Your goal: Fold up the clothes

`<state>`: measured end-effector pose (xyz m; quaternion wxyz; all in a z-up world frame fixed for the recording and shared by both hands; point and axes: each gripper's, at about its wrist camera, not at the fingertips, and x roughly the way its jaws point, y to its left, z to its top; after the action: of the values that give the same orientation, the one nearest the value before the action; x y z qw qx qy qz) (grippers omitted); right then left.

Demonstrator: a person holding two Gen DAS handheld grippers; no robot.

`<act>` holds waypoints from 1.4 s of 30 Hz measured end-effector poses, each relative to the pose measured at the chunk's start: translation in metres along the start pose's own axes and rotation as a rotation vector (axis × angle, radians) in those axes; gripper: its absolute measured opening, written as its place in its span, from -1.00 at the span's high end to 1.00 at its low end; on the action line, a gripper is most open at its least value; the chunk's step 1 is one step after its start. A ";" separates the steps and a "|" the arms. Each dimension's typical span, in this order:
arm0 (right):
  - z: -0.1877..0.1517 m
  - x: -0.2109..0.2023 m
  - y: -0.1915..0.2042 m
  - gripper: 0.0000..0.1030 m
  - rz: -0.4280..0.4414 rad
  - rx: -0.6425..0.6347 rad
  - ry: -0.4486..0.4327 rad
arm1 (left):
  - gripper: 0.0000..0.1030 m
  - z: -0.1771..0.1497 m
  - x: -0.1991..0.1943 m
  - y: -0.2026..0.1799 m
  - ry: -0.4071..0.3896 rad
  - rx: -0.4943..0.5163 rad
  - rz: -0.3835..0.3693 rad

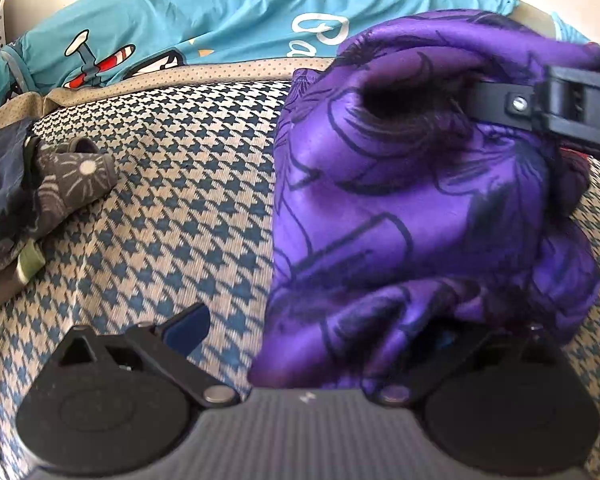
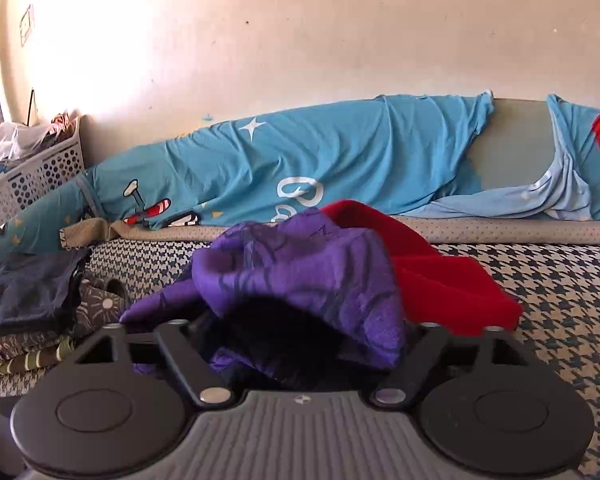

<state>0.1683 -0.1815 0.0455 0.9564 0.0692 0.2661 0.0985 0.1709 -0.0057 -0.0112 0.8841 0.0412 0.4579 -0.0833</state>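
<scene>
The purple garment (image 1: 412,200), a shiny cloth with dark line drawings, is bunched up above the houndstooth-patterned bed (image 1: 188,200), draped over both tools; in the left wrist view it covers the right side of the left hand-held gripper (image 1: 320,340), whose left finger with its blue pad (image 1: 188,326) stands bare and clear of the cloth while the other finger is buried in the folds, so the jaws look spread, though whether that hidden finger presses on the fabric I cannot tell; the right hand-held gripper (image 1: 500,102) reaches in from the right edge of that view, its black finger tucked into a fold near the top of the garment; in the right wrist view the purple cloth (image 2: 300,280) lies heaped over that gripper's fingers and hides them, so whether they pinch it cannot be told; a red garment (image 2: 440,280) lies just behind the purple one on the bed; at the left a stack of folded clothes (image 2: 32,312) sits on the bed, dark blue on top, striped and patterned pieces under it; a turquoise cartoon-print sheet (image 2: 320,160) runs along the wall behind; a white perforated basket (image 2: 36,176) stands at the far left.
</scene>
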 end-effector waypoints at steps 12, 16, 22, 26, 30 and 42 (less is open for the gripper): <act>0.013 -0.022 -0.025 0.68 -0.079 0.053 -0.085 | -1.00 0.022 -0.001 0.002 -0.093 -0.038 -0.047; 0.020 -0.035 -0.050 0.73 -0.192 0.117 -0.128 | -1.00 0.024 -0.008 0.007 -0.119 -0.061 -0.091; 0.017 -0.046 -0.092 0.81 -0.398 0.202 -0.123 | -1.00 0.022 -0.014 0.014 -0.130 -0.085 -0.168; 0.011 -0.053 -0.119 0.83 -0.502 0.261 -0.109 | -1.00 0.020 -0.016 0.013 -0.142 -0.076 -0.194; 0.003 -0.060 -0.137 0.83 -0.572 0.279 -0.065 | -1.00 0.018 -0.017 0.013 -0.143 -0.073 -0.206; -0.032 -0.067 -0.175 0.73 -0.630 0.365 0.156 | -1.00 0.008 -0.007 0.001 -0.079 -0.030 -0.319</act>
<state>0.1219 -0.3637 0.0197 0.8886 0.1454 0.3596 -0.2449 0.1739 -0.0050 -0.0009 0.8775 -0.0485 0.4249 -0.2172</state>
